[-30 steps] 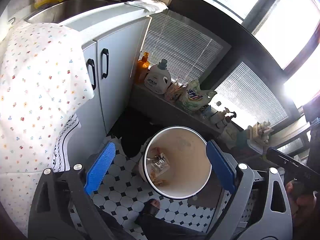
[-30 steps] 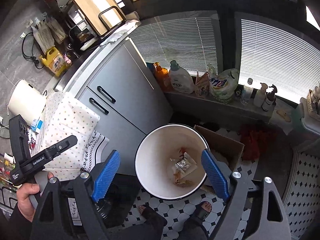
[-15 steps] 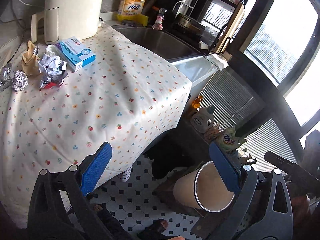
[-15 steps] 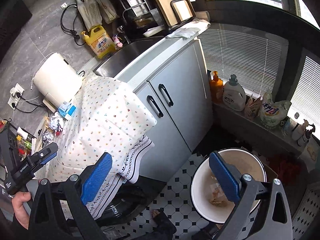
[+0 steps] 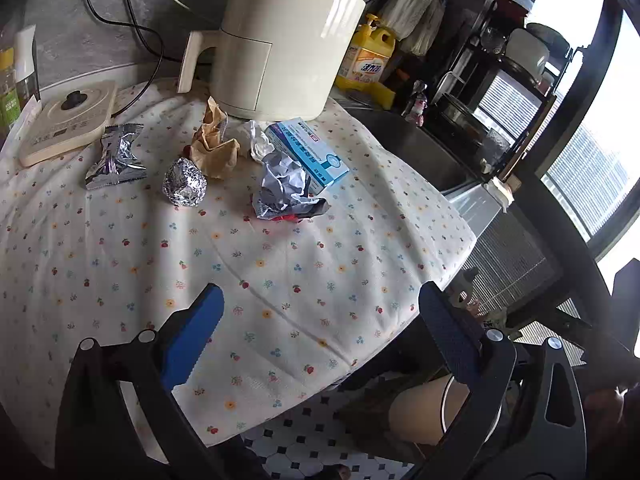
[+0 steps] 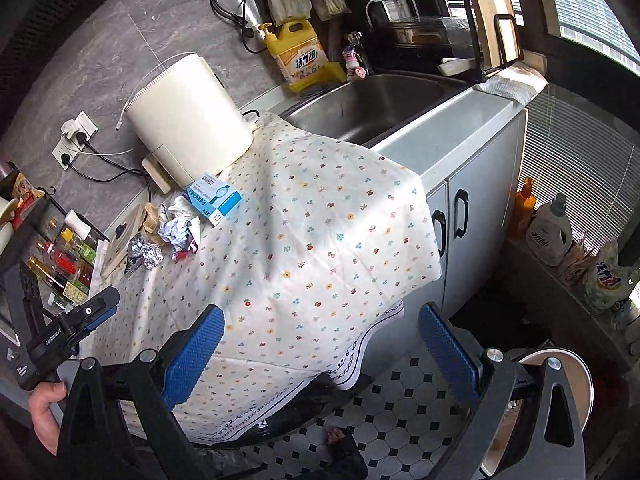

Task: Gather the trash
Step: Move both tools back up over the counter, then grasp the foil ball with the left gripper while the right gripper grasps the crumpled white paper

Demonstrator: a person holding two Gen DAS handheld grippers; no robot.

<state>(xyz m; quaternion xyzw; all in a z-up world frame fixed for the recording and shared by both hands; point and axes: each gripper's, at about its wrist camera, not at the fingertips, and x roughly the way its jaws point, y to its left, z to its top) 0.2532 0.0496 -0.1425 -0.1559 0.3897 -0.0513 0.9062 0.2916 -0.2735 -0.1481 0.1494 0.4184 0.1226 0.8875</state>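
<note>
Several pieces of trash are seen lying in a loose row on the flowered cloth (image 5: 280,280), well ahead of the left gripper (image 5: 320,332), whose blue jaws are spread wide with nothing between them. From left to right the row is made up of a silver foil wrapper (image 5: 114,156), a foil ball (image 5: 185,182), a crumpled brown paper (image 5: 214,148), a white tissue (image 5: 256,140), and a crumpled wrapper (image 5: 286,188) touching the blue box (image 5: 306,152) (whether the box counts as trash cannot be told). The crumpled wrapper lies almost straight ahead of the left jaws, its long axis running slantwise toward the box. The right gripper (image 6: 322,344), likewise wide open and empty, is held off the cloth's near edge, farther from the pile, so the left is judged the nearer one. The bin (image 6: 576,396) stands on the floor to the right, below the counter.
</note>
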